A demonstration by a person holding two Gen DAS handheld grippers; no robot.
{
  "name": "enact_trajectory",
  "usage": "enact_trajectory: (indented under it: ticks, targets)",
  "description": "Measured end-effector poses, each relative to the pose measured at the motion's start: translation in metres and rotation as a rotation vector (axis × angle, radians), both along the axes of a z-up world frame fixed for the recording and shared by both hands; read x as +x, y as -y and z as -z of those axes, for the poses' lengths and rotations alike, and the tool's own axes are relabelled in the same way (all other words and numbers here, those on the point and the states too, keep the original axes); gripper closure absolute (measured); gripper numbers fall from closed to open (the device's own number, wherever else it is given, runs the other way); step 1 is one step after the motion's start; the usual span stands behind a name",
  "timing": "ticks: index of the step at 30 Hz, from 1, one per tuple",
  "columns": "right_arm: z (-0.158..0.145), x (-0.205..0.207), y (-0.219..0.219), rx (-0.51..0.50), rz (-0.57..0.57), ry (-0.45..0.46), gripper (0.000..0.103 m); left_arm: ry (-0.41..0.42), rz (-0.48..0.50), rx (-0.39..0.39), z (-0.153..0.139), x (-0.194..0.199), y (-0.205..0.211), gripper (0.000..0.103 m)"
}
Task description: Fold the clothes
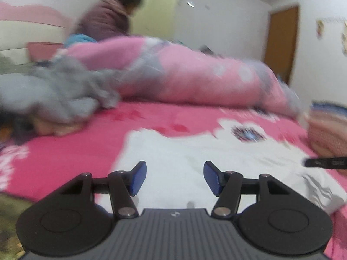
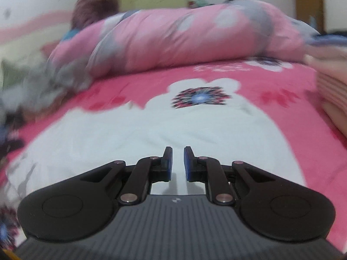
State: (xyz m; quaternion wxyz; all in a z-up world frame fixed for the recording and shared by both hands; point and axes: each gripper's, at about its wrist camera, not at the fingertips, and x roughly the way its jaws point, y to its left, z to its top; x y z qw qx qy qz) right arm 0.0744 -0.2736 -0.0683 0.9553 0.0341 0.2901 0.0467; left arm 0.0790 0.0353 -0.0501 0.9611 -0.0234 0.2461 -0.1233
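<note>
A white garment (image 1: 186,151) with a grey print lies spread flat on the pink flowered bed sheet (image 1: 65,151). My left gripper (image 1: 175,166) hovers low over its near part, blue pads wide apart and nothing between them. In the right wrist view the same white garment (image 2: 151,130) fills the middle. My right gripper (image 2: 177,151) is above it, its jaws drawn together to a narrow slit with no cloth seen in it. A black bar (image 1: 325,163) at the right edge of the left wrist view looks like part of the other gripper.
A rolled pink and grey quilt (image 1: 184,73) (image 2: 184,34) lies across the far side of the bed. A heap of grey clothes (image 1: 54,91) sits at the left. A stack of folded clothes (image 2: 331,86) stands at the right. A person (image 1: 108,17) is behind the quilt.
</note>
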Motion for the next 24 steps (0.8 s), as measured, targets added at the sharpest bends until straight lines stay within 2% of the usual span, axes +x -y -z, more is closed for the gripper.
enact_trajectory:
  ticks: [4, 8, 12, 14, 16, 18, 20, 22, 24]
  targets:
    - [0.019, 0.001, -0.025, -0.063, -0.091, -0.060, 0.092, -0.094, 0.126, 0.120, 0.016, 0.012, 0.041, 0.045]
    - [0.026, -0.049, -0.030, -0.118, -0.202, -0.060, 0.092, -0.082, 0.211, 0.226, 0.034, -0.026, 0.047, 0.045]
    - [0.019, -0.097, -0.026, -0.139, -0.347, -0.093, 0.092, -0.097, 0.280, 0.246, 0.030, -0.056, 0.029, 0.045]
    - [0.010, -0.104, -0.021, -0.142, -0.400, -0.099, 0.093, -0.104, 0.297, 0.225, 0.019, -0.060, 0.023, 0.045]
    - [-0.002, -0.095, -0.014, -0.123, -0.359, -0.043, 0.092, -0.073, 0.292, 0.214, 0.005, -0.054, 0.026, 0.045]
    - [-0.010, -0.069, -0.010, -0.059, -0.284, 0.011, 0.092, -0.040, 0.295, 0.207, -0.004, -0.039, 0.041, 0.044]
    - [-0.005, -0.043, -0.019, -0.037, -0.259, 0.031, 0.091, -0.032, 0.314, 0.184, -0.003, -0.021, 0.061, 0.044]
    - [0.004, -0.017, -0.035, -0.036, -0.257, 0.035, 0.091, -0.059, 0.342, 0.173, 0.006, -0.006, 0.079, 0.044]
    - [0.020, -0.008, -0.050, -0.082, -0.283, 0.013, 0.091, -0.109, 0.358, 0.199, 0.023, 0.002, 0.090, 0.046]
